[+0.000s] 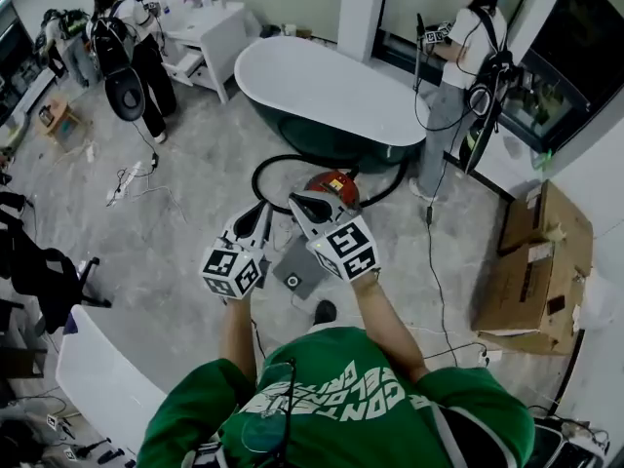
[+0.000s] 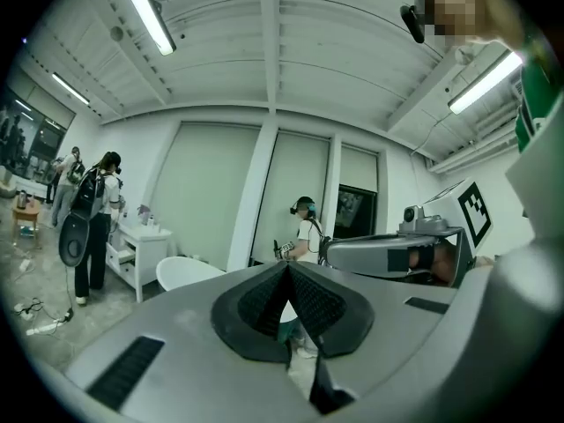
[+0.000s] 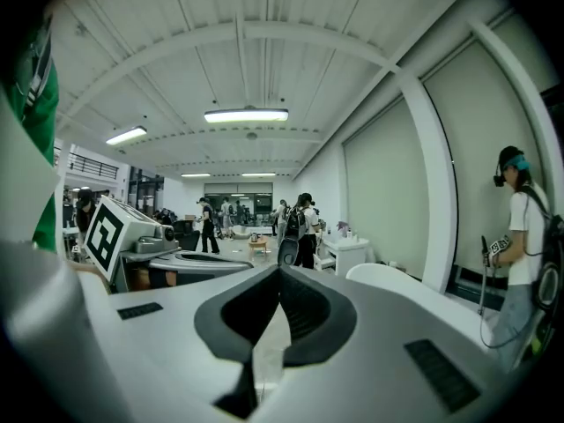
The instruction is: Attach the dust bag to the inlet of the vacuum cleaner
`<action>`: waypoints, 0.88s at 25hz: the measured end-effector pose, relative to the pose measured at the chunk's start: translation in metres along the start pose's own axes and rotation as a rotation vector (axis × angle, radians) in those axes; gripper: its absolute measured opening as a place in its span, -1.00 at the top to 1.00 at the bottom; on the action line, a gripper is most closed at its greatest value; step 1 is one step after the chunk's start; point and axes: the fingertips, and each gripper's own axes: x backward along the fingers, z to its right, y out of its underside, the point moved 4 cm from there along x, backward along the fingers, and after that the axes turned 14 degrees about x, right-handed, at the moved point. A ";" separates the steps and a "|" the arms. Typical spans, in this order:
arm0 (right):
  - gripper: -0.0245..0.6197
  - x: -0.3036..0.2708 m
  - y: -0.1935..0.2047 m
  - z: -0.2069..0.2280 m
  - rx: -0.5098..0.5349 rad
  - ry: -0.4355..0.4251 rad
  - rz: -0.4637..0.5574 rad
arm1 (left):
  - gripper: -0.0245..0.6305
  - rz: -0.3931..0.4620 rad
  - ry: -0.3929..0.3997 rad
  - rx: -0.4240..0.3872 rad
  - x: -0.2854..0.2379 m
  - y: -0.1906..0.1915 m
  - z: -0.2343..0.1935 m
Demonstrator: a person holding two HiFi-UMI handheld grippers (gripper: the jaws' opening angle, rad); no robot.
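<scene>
In the head view a red vacuum cleaner (image 1: 336, 184) sits on the floor with its black hose (image 1: 265, 165) looped to its left. A flat grey dust bag (image 1: 295, 273) with a round hole lies on the floor below it, partly hidden by the grippers. My left gripper (image 1: 259, 216) and right gripper (image 1: 308, 204) are held side by side in the air above the bag, pointing roughly level. In the left gripper view the left gripper (image 2: 287, 268) has its pads together with nothing held. The right gripper (image 3: 279, 272) is also shut and empty.
A white bathtub (image 1: 331, 91) stands behind the vacuum cleaner. A person (image 1: 468, 57) stands to its right with trailing cables, and others (image 1: 132, 47) stand by a white cabinet (image 1: 210, 32). Cardboard boxes (image 1: 531, 261) lie at right, and a white table (image 1: 97, 378) at lower left.
</scene>
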 end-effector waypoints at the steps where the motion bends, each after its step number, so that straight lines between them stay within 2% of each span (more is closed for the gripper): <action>1: 0.90 0.001 0.001 0.009 -0.002 0.015 0.001 | 0.92 -0.008 0.014 -0.005 -0.012 -0.001 0.001; 10: 0.90 0.036 0.037 0.079 -0.059 0.141 -0.035 | 0.92 -0.087 0.120 -0.022 -0.093 0.019 0.032; 17: 0.90 0.051 0.055 0.088 -0.090 0.199 -0.070 | 0.92 -0.121 0.168 -0.023 -0.106 0.029 0.038; 22: 0.90 0.044 0.072 0.077 -0.102 0.203 -0.121 | 0.92 -0.146 0.168 -0.027 -0.088 0.039 0.025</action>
